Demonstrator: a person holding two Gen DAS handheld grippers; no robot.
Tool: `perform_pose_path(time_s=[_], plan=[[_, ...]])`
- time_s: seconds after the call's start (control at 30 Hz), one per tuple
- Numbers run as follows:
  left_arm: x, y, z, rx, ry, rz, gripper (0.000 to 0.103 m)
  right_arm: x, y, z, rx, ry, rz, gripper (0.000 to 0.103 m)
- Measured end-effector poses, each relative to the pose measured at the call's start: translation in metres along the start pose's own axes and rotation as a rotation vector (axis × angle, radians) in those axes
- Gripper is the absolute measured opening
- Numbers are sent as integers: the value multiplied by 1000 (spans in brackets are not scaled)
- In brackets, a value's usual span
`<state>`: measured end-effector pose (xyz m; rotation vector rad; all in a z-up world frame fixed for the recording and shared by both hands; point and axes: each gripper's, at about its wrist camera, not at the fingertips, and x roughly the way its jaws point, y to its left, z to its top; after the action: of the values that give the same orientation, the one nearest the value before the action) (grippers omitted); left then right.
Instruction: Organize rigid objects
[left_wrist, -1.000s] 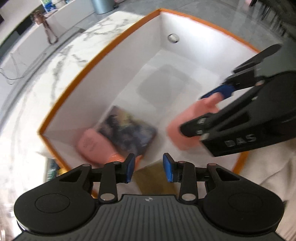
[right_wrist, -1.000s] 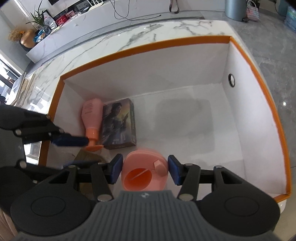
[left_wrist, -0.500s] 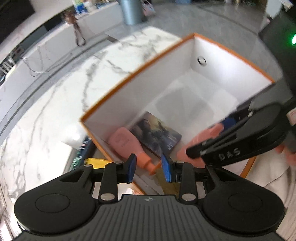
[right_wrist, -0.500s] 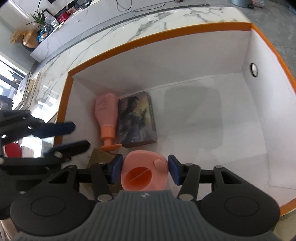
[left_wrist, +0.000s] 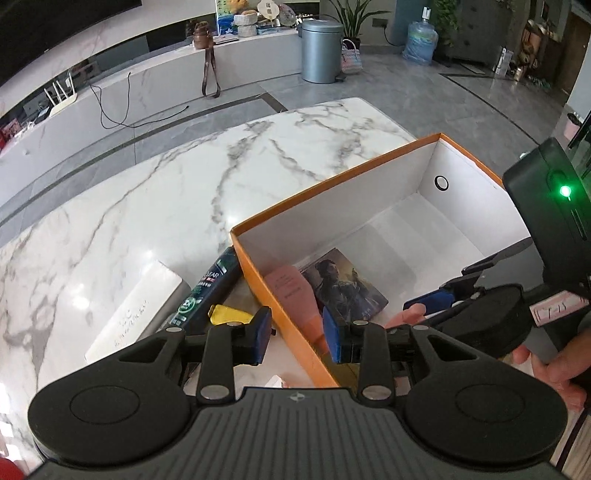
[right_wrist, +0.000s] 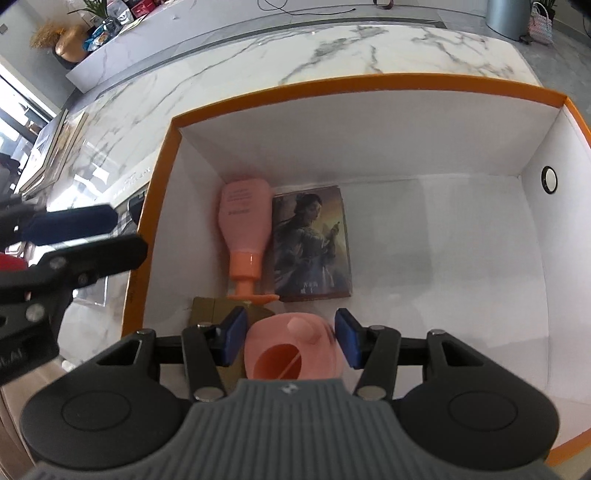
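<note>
An orange-rimmed white box holds a pink bottle lying beside a picture book, with a tan box at the near wall. My right gripper is shut on a second pink bottle low inside the box; it also shows in the left wrist view. My left gripper is open and empty, straddling the box's left wall. Outside the box lie a dark green bottle and a yellow item.
A white flat box lies on the marble table left of the orange box. The table's far edge drops to a grey floor with a bin. The box's right half has bare floor.
My left gripper has pulled back and left, from over the box interior to its left wall. My right gripper has moved left and lower in the box with the pink bottle.
</note>
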<state>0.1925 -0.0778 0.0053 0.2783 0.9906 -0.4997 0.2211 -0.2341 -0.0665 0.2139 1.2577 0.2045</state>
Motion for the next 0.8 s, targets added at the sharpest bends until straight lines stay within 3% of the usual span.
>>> perform_pose_path(time_s=[0.33,0.53,0.8], plan=[[-8,7,-14,-41,-14,-21,39,-8,11,-3,-50,-47,-81,64],[-25,19,-27,-71,-40,-21,41,-35,30,-9,-108,-164,-79,63],[-48,33,-51,-49,-83,14,41,-66,83,-21,-308,-306,-87,57]])
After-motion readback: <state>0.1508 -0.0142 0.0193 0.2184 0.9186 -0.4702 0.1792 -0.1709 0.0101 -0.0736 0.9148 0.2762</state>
